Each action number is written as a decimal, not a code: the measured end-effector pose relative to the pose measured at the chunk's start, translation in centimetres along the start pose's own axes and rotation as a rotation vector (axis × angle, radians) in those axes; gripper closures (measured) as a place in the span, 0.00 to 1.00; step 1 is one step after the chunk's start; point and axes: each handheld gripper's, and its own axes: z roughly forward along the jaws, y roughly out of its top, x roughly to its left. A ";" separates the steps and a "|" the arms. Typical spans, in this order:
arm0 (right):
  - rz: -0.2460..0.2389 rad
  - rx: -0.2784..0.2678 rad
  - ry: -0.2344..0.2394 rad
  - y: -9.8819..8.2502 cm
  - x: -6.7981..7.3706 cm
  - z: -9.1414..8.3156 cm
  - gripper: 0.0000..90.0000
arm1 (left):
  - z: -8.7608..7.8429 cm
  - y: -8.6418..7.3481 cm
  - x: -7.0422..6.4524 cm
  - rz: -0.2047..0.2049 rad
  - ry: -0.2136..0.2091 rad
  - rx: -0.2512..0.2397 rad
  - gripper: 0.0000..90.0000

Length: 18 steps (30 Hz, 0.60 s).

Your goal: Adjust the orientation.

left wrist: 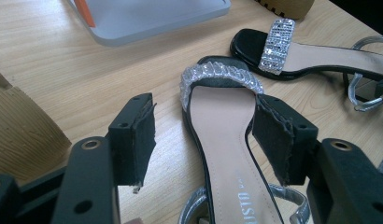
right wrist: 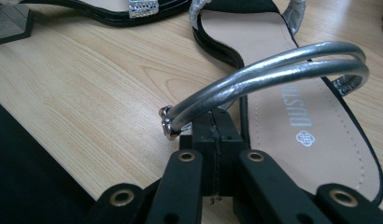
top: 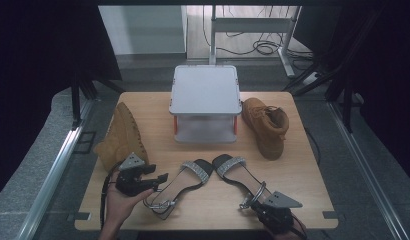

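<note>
Two black sandals with rhinestone toe straps lie at the table's front. The left sandal (top: pixel 185 182) (left wrist: pixel 222 135) has its insole running between the open jaws of my left gripper (top: pixel 157 176) (left wrist: pixel 208 135), whose pads stand clear of its sides. The right sandal (top: pixel 238 172) (right wrist: pixel 292 93) lies beside it. Its silver ankle strap (top: pixel 256 192) (right wrist: pixel 273 70) stands up in a loop. My right gripper (top: pixel 249 204) (right wrist: pixel 214 126) is shut at the buckle end of that strap, pads pressed together.
A tan boot (top: pixel 120 135) lies on its side at the left, its sole (left wrist: pixel 21 135) close to my left gripper. A second tan boot (top: pixel 265 125) stands at the right. A grey two-tier stand (top: pixel 205 90) sits at the back middle of the wooden table (top: pixel 303 175).
</note>
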 end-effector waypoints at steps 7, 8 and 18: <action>0.008 -0.005 -0.009 -0.1 -0.7 -0.1 0.99 | -0.1 -0.1 0.2 -0.002 0.004 0.000 0.43; 0.011 -0.006 -0.012 -0.1 -0.7 -0.1 0.99 | -0.1 -0.1 0.2 -0.003 0.004 0.001 0.43; -0.015 -0.020 0.024 -0.4 -0.5 -0.8 0.99 | 0.0 -0.1 -0.3 0.006 0.002 0.012 0.43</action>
